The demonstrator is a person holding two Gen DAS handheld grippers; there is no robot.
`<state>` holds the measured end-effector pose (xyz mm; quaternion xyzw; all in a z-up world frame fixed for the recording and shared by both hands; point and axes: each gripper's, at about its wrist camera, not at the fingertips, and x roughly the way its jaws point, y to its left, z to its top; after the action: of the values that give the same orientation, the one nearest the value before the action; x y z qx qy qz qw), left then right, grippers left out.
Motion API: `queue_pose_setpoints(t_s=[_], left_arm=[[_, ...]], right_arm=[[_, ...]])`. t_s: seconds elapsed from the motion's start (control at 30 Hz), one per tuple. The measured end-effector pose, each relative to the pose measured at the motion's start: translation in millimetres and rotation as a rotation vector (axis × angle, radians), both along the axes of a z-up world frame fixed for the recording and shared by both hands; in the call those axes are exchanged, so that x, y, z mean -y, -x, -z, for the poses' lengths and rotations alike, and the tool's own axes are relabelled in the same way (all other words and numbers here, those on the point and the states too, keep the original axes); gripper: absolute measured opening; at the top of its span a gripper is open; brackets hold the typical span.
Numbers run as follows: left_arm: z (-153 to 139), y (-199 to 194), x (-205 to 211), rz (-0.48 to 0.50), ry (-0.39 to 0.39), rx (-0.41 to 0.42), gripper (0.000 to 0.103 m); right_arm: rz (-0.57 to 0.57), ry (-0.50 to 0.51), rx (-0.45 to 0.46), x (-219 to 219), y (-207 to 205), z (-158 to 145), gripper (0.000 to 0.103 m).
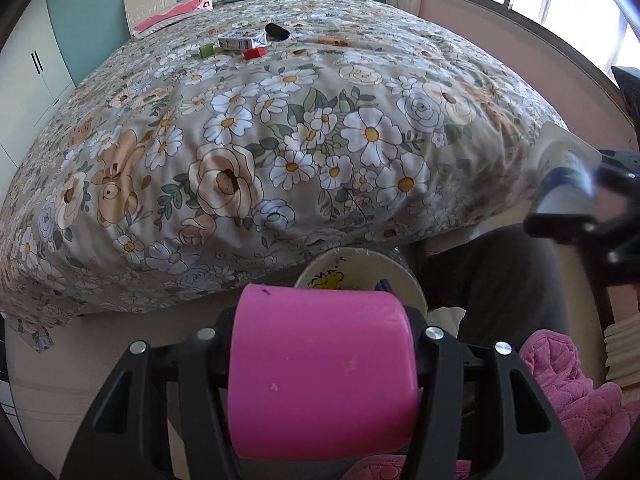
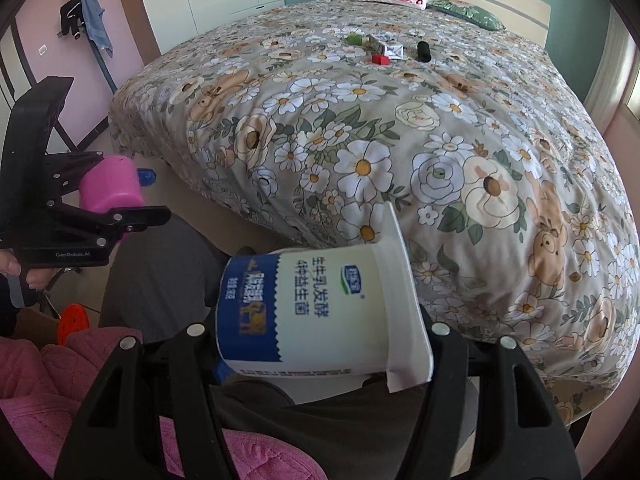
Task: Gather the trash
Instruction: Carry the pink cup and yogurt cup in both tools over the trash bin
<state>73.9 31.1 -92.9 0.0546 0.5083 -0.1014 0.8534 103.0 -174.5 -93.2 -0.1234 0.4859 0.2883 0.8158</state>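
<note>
Pinched sideways between the left gripper's (image 1: 324, 360) fingers sits a pink cup (image 1: 320, 372), with a round cream bin (image 1: 404, 280) just beyond and below its tips. To its right, the right gripper (image 2: 320, 332) clamps a white-and-blue yogurt cup (image 2: 320, 312) lying on its side. Far ahead of both, small boxes (image 2: 386, 46) lie on the floral bed (image 2: 440, 140).

left gripper (image 1: 324, 376) clamps pink cup (image 1: 320, 372); bin (image 1: 404, 280) just beyond its tips; right gripper (image 1: 592, 204) far right, blurred, seemingly holding white cup (image 1: 560, 164)
</note>
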Motion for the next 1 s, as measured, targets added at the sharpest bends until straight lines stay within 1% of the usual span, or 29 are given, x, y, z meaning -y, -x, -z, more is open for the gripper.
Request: queue_pose_setpoints(t_s=[0.17,0.4,0.63,0.8,0.9,1.0], left_arm=[[49,-10,7,0.008,0.0,-0.107,0.058],[106,-27,14,0.001,-0.003,-0.227,0.058],[159,-48,22,-0.005,0.002,-0.342,0.058],[195,-64,27,-0.015,0.011,-0.422,0.058],[212,-75,28,-0.032,0.02,-0.453,0.058],[227,-85,27,-0.051,0.045,-0.487,0.058]], right_arm=[[-0.005,0.017,-0.114,-9,-7,55,0.062],[-0.012,0.046,-0.253,-23,-12,120,0.063],[-0.009,0.063,-0.361,-38,-22,168,0.063],[-0.004,0.094,-0.419,-51,-34,201,0.063],[0.002,0.111,-0.454,-56,-42,219,0.063],[0.008,0.127,-0.483,-62,-49,233,0.063]])
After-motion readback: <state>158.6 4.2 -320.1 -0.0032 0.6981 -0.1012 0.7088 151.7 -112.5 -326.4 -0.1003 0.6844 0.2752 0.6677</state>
